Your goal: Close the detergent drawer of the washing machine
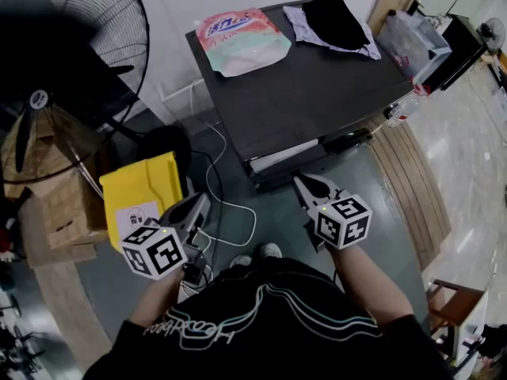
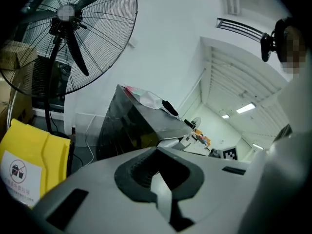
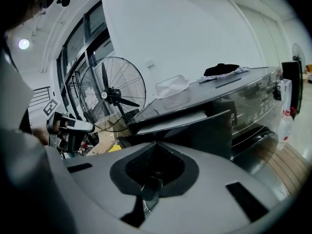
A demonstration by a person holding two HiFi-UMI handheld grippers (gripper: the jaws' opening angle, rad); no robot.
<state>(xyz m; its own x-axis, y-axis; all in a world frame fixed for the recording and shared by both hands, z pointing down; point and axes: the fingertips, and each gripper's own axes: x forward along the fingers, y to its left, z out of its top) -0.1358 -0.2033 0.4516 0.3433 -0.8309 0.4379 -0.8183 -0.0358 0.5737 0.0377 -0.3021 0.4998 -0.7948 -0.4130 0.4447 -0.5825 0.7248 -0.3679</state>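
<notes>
In the head view, the detergent drawer (image 1: 283,157) stuck out open from the washing machine (image 1: 317,85) at centre, with the right gripper (image 1: 301,182) just below it and the left gripper (image 1: 200,206) at lower left.

In the left gripper view, its jaws were pressed together, empty, at bottom centre.

In the right gripper view, its jaws were likewise pressed together and empty, and the drawer's dark front (image 3: 204,130) sat just above them.
</notes>
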